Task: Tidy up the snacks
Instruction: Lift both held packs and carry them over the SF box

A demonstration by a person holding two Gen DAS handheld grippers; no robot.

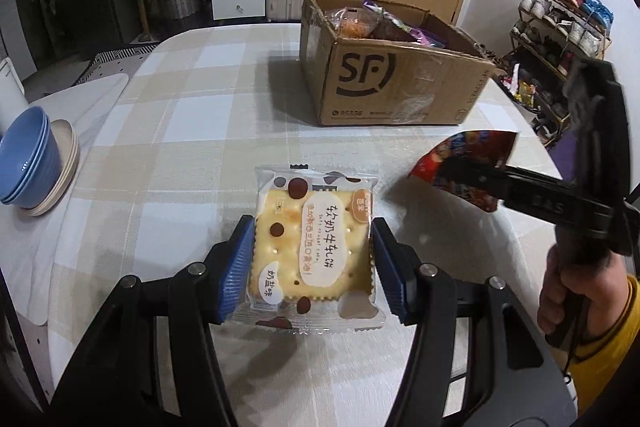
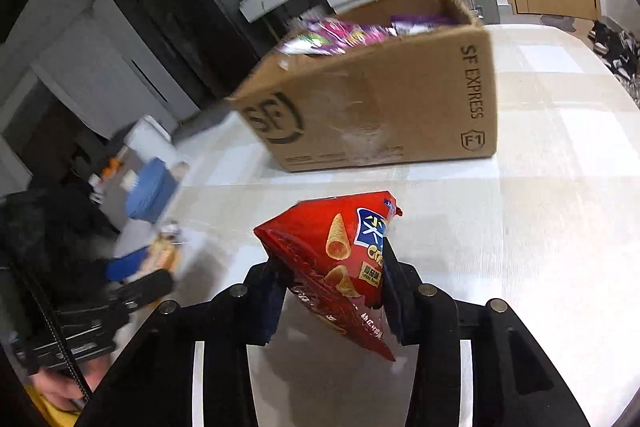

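Note:
My left gripper (image 1: 314, 263) is shut on a clear-wrapped cracker packet (image 1: 314, 247), its blue pads (image 1: 236, 267) pressing both sides, low over the table. My right gripper (image 2: 330, 287) is shut on a red chip bag (image 2: 340, 267) and holds it tilted above the table; that bag also shows in the left wrist view (image 1: 464, 163). An open SF cardboard box (image 1: 384, 87) holding several snack packs stands on the table beyond both grippers; it also shows in the right wrist view (image 2: 380, 107).
A checked tablecloth (image 1: 180, 131) covers the table. Blue bowls (image 1: 28, 163) stacked on beige plates sit at its left edge. Drawers, suitcases, a door and a shoe rack (image 1: 560, 27) stand behind the table.

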